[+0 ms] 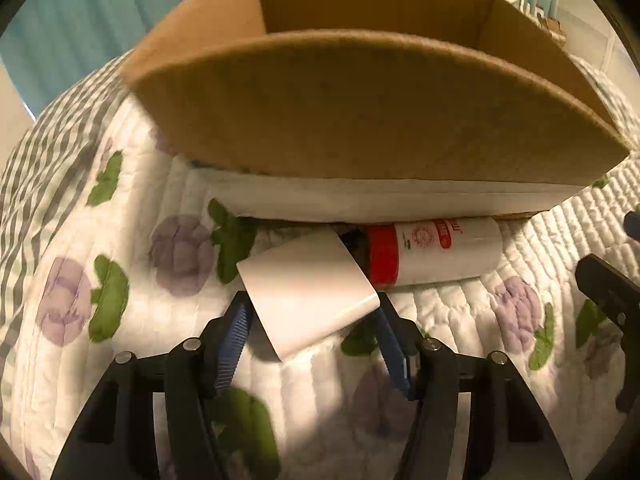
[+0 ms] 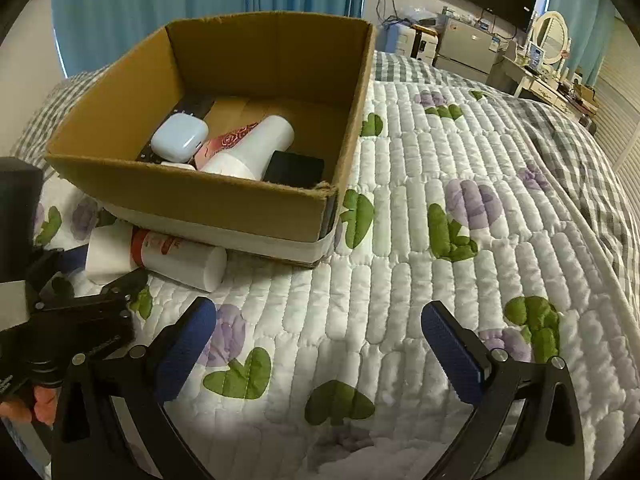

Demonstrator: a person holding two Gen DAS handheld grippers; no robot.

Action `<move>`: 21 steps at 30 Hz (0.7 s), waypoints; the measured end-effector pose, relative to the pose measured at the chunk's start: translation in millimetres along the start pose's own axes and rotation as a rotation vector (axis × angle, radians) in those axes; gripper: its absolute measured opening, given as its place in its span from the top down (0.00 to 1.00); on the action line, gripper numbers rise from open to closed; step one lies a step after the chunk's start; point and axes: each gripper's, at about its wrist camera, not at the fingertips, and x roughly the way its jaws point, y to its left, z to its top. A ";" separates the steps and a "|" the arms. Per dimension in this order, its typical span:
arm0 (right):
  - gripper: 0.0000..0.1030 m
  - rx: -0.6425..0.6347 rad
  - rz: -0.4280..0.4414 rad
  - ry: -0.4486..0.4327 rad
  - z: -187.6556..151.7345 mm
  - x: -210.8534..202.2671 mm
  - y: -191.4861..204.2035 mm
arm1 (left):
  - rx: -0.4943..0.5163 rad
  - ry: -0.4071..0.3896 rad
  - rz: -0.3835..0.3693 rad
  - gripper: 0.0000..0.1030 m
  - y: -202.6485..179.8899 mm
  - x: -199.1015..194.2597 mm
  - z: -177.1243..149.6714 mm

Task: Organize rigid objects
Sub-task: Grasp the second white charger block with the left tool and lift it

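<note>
My left gripper is shut on a flat white rectangular block, held tilted just above the quilt, in front of the cardboard box. The block also shows in the right wrist view. A white bottle with a red band lies on its side against the box's front wall, just behind the block; it also shows in the right wrist view. My right gripper is open and empty over the quilt, right of the left gripper. The box holds a pale blue case, a white bottle and a black box.
The floral quilt covers the bed. A grey checked blanket lies at the far right. Blue curtains, a TV and a dresser with a mirror stand beyond the bed. The left gripper's body sits at the left of the right wrist view.
</note>
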 end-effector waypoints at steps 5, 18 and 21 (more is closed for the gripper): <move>0.00 -0.009 0.003 -0.027 -0.6 -6.9 4.7 | -0.049 -0.012 -0.032 0.43 19.0 -18.2 -14.1; 0.00 -0.009 0.100 0.006 3.1 22.1 58.2 | -0.150 -0.067 -0.079 0.47 68.4 -20.0 15.9; 0.00 -0.030 0.085 0.008 2.4 23.6 64.6 | -0.120 -0.050 -0.087 0.46 50.4 -8.5 20.6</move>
